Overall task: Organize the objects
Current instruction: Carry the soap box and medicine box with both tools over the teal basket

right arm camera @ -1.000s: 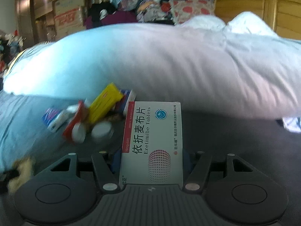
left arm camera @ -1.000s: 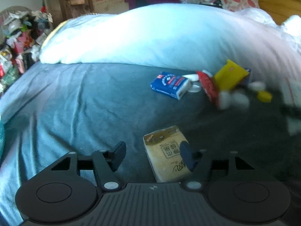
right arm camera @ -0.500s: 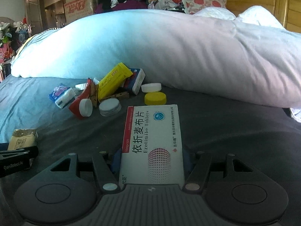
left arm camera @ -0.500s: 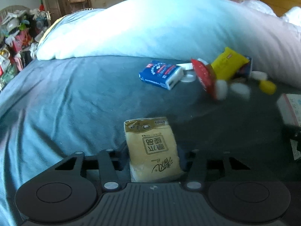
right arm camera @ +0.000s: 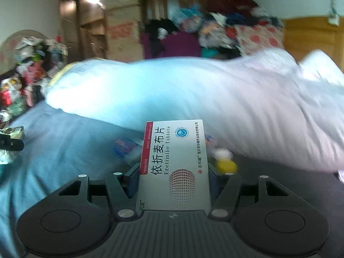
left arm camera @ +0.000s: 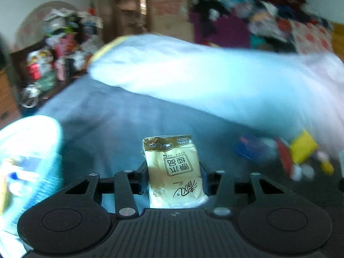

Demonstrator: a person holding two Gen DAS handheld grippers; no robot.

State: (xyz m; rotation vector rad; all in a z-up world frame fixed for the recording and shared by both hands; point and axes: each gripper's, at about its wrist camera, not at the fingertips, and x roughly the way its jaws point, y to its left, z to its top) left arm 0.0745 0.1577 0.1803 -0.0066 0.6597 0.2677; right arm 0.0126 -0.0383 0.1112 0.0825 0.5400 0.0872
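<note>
Carry step, by the look of it: left tongs (left arm camera: 174,177) clenched on tan tissue pack (left arm camera: 174,172), right tongs (right arm camera: 172,179) clenched on white tablet box (right arm camera: 174,165), both lifted clear of grey bed sheet (left arm camera: 111,116). Next likely calls for steady travel to some drop spot, then release. Pale blue container (left arm camera: 28,161) at near left only in left view; beyond, blurred leftover pile (left arm camera: 286,157) below white duvet (right arm camera: 193,94).

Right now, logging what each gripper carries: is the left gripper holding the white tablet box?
No, the left gripper is shut on a yellow tissue pack.
</note>
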